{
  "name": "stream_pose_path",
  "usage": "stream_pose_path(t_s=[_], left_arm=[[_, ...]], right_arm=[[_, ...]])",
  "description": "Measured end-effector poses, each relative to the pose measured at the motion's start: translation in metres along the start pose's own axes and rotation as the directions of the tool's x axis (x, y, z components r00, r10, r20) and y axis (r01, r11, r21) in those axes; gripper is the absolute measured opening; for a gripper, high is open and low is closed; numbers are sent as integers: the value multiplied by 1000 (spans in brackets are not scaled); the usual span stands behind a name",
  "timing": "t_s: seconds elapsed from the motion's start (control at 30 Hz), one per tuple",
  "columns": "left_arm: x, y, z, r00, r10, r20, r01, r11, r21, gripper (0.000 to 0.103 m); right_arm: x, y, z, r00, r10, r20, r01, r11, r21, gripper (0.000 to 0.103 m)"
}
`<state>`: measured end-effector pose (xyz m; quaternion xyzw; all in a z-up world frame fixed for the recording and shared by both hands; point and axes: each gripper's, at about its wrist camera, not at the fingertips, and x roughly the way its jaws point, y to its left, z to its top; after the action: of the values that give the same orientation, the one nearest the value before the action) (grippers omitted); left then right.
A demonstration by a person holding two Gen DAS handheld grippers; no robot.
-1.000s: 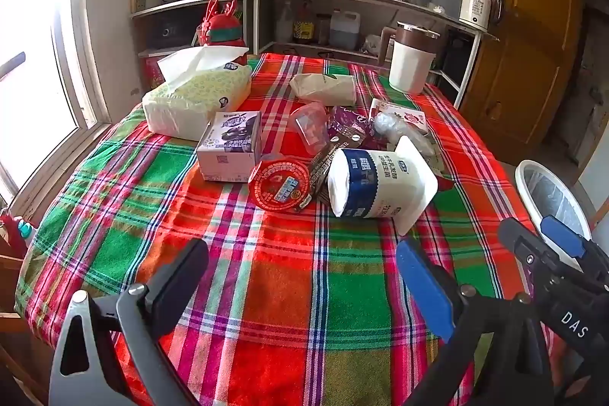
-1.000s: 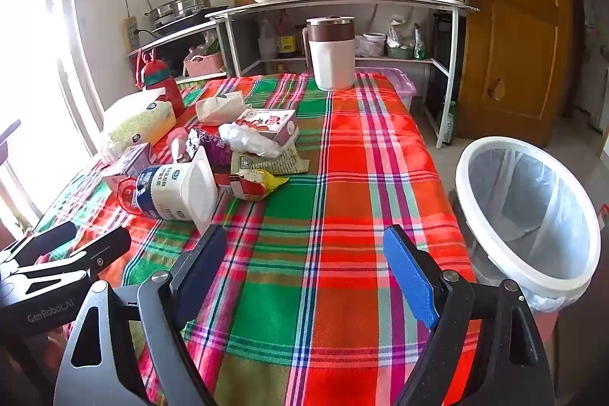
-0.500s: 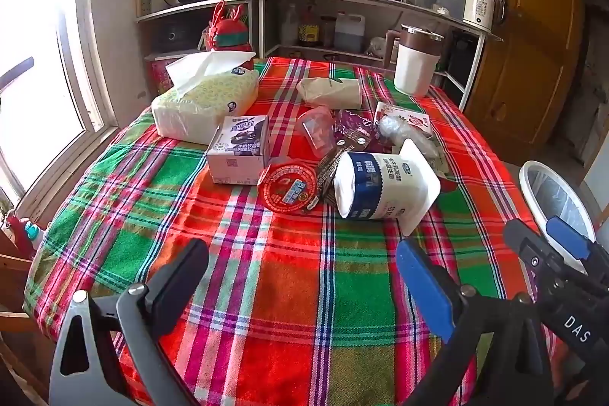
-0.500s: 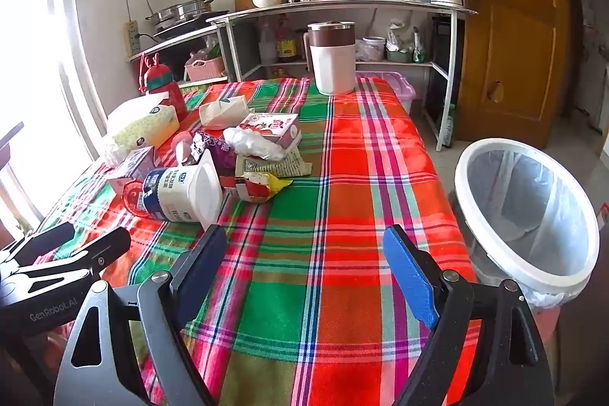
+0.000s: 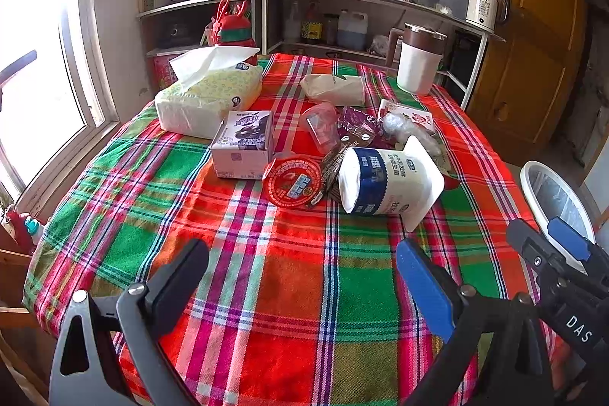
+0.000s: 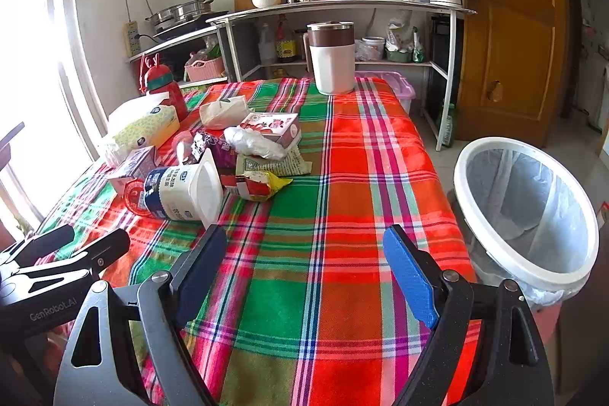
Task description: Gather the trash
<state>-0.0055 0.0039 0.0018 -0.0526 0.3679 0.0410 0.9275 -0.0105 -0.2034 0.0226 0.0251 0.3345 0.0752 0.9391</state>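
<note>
Trash lies heaped mid-table on the plaid cloth: a tipped white and blue yoghurt tub (image 5: 388, 183) (image 6: 182, 193), a red foil lid (image 5: 293, 182), a small purple drink carton (image 5: 243, 143), a clear plastic cup (image 5: 319, 126), purple wrappers (image 5: 357, 124), a crumpled clear bag (image 6: 253, 141), a strawberry carton (image 6: 276, 128) and a yellow-red wrapper (image 6: 259, 185). A white bin (image 6: 529, 208) (image 5: 552, 196) with a clear liner stands off the table's right side. My left gripper (image 5: 302, 267) is open, short of the heap. My right gripper (image 6: 304, 259) is open over bare cloth.
A tissue pack (image 5: 209, 94), a folded napkin pack (image 5: 335, 88), a white and brown jug (image 6: 331, 58) and a red bottle (image 6: 163, 90) stand on the table's far half. Metal shelves (image 6: 342, 6) with cookware line the back wall. A wooden door (image 6: 510, 25) is right.
Both grippers have drawn back and risen slightly, so the table and heap look a little farther away. Nothing on the table has moved, and both stay open.
</note>
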Motion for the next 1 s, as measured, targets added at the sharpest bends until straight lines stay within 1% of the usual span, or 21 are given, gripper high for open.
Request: stream_pose_path(t_s=[1.0], left_arm=[[-8, 1, 0, 1000, 6, 18, -6, 1000, 6, 100]], right_arm=[[-5, 2, -1, 1000, 2, 14, -2, 1000, 1, 85]])
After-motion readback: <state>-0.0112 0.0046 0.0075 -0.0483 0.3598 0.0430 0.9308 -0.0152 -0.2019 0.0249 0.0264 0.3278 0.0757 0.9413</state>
